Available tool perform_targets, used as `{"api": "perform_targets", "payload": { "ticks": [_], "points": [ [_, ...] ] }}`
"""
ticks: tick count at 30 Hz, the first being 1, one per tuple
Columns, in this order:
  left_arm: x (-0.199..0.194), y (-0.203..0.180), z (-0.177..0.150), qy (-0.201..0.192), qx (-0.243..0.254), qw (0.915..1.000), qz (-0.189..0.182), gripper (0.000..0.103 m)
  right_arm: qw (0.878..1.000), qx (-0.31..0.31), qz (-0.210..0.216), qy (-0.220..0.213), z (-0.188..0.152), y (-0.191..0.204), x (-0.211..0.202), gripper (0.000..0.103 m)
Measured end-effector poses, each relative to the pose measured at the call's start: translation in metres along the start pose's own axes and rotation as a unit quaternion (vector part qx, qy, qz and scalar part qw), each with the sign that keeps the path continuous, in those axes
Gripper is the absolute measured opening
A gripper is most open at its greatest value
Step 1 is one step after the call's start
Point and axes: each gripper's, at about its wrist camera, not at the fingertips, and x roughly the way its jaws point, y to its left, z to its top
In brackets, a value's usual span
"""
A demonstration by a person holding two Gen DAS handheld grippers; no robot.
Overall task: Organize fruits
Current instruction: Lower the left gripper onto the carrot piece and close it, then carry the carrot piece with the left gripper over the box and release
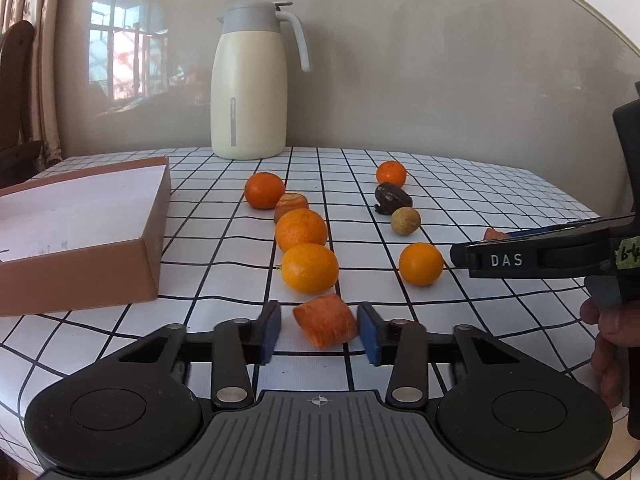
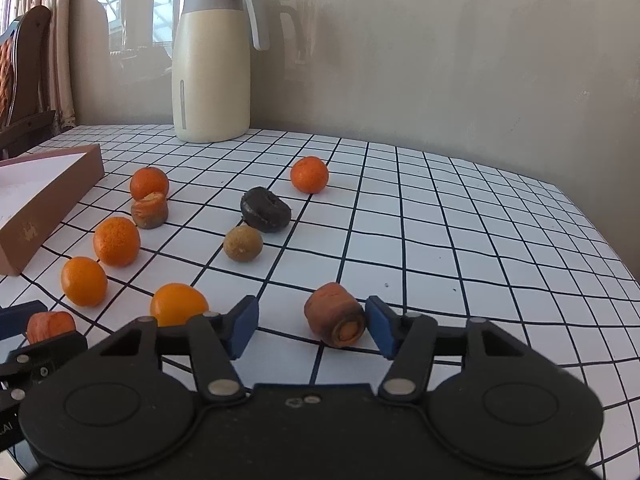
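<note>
Table (image 1: 460,184) w/ black-grid white cloth carries everything. Cream thermos jug (image 1: 250,88) stands far back by the wall, prob. just parked out of the work zone. Cardboard box (image 1: 84,236), open top, sits at left edge; looks like the drop spot for sorting, nothing visible in it.

Fruit is loose on the cloth, none boxed yet, so task looks barely begun. Left column runs near-to-far beside the box: orange (image 1: 310,268), orange (image 1: 301,229), a brownish peeled-looking piece (image 1: 291,205), orange (image 1: 264,190). Right group: orange (image 1: 421,264), small tan round fruit (image 1: 405,221), dark shrivelled lump (image 1: 393,197), far orange (image 1: 391,174).

Left gripper (image 1: 319,326): jaws wide, straddling a carrot chunk (image 1: 326,321); right pad just beside it, left pad w/ a gap. Nothing grasped.

Right gripper (image 2: 312,326): also spread wide, around a second carrot chunk (image 2: 335,314) lying on its side, cut end toward cam; right pad looks touching or nearly, can't tell. Not clamped. Both seem lined up to close.
</note>
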Motion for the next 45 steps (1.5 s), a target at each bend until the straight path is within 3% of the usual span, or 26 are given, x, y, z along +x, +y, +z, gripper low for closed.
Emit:
{"api": "perform_targets", "payload": {
  "ticks": [3,18,29,45],
  "points": [
    [0.003,0.003,0.001,-0.003,-0.012,0.9999,-0.006,0.034,1.0,-0.001,-0.002,0.005,0.001,0.0,0.001,0.023],
    [-0.003,0.009,0.009,-0.021,-0.006,0.9996,-0.02,0.034,1.0,-0.002,0.0,-0.012,-0.002,0.002,-0.025,0.023],
    [-0.039,0.051,0.024,-0.057,-0.016,0.9982,0.002,0.034,0.997,-0.023,0.02,-0.064,0.017,0.034,-0.064,0.023],
    [-0.088,0.141,0.041,-0.098,-0.029,0.9918,0.076,0.034,0.98,-0.069,0.132,-0.13,0.045,0.135,-0.085,0.023]
  ]
}}
